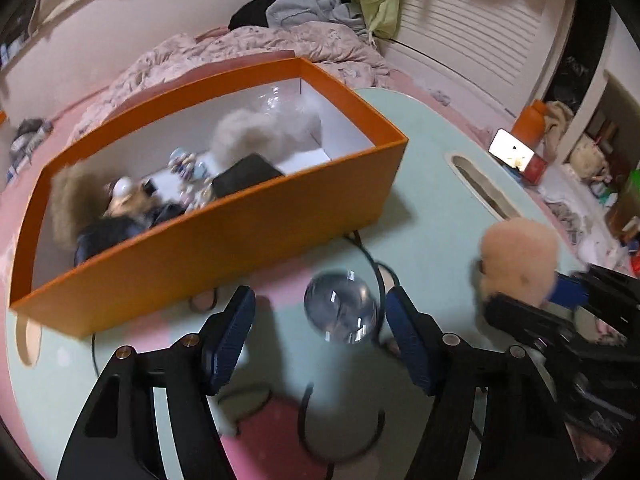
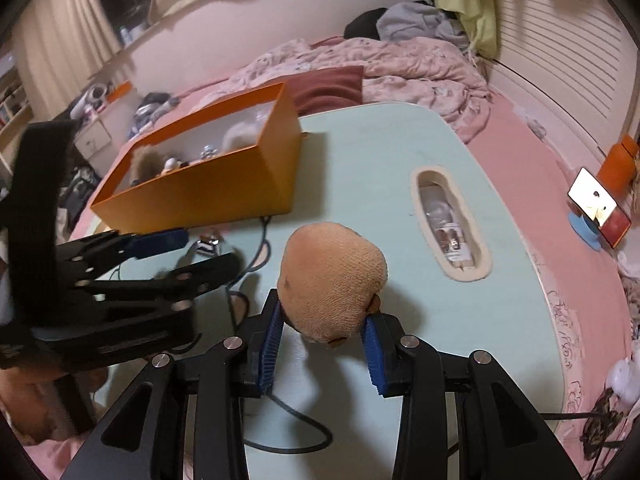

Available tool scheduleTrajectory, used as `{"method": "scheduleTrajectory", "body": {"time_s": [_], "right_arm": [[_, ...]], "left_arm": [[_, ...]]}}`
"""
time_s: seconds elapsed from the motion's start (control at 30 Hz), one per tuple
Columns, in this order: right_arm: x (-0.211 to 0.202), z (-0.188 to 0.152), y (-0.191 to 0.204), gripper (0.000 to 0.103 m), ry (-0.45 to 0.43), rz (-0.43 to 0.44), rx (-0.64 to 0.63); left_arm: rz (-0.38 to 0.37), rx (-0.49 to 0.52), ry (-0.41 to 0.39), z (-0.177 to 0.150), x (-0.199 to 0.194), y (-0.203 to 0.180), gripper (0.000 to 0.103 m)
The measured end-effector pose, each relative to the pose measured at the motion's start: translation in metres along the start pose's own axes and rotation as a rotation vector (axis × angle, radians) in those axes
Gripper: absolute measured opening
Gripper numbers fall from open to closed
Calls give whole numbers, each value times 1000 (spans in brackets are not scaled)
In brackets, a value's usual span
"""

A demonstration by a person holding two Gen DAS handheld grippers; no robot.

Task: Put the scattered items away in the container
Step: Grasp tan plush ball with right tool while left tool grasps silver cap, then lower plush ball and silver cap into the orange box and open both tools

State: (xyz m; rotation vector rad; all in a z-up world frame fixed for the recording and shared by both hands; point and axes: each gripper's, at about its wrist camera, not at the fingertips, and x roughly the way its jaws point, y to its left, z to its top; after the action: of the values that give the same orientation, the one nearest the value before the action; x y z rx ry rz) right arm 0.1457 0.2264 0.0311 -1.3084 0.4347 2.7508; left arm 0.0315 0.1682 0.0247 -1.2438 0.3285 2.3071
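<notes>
A clear glass-like ball (image 1: 341, 307) lies on the pale green table (image 1: 432, 152), just in front of the orange box (image 1: 224, 248). My left gripper (image 1: 320, 300) straddles the ball, open; its left pad stands well off the ball, its right pad close beside it. The box holds fluffy pompoms, a dark case and several small trinkets. My right gripper (image 2: 324, 312) is shut on a peach plush ball (image 2: 332, 276), held above the table to the right of the box (image 2: 200, 196). From the left wrist view the plush (image 1: 520, 252) shows at the right. The left gripper (image 2: 206, 250) appears at the left of the right wrist view.
A dark cable (image 2: 280, 440) loops over the table under both grippers. A handle slot (image 2: 452, 224) cuts through the tabletop on the right. A lit phone (image 2: 592, 200) stands on the floor beyond the table edge. A bed with a pink quilt (image 2: 400, 68) lies behind the box.
</notes>
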Motion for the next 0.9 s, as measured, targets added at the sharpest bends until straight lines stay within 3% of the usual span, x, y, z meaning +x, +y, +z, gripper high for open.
{"method": "scheduleTrajectory", "body": {"time_s": [0.07,0.13,0.17,0.37,0.63,0.9], "right_arm": [[0,0,-2,36,-1,5,7],[0,0,-2,36,-2,2,6],[-1,0,-2,36,-4,1,3],[-3,-1,10,36,-17,13,-37],[5,0,53,36,-2,68,-119],[17,12,102,36,6,107,-208]], "left_arm": [[5,20,-7,3,8,-7,67],[1,29,-30,2,8,-10,46],[4,31,-32,0,5,-11,31],[-17,-7,-54,-9,-14,3,31],[40,-92,-139,-29,-62,42,31],[17,-198,-150,-44,-72,78,31]]}}
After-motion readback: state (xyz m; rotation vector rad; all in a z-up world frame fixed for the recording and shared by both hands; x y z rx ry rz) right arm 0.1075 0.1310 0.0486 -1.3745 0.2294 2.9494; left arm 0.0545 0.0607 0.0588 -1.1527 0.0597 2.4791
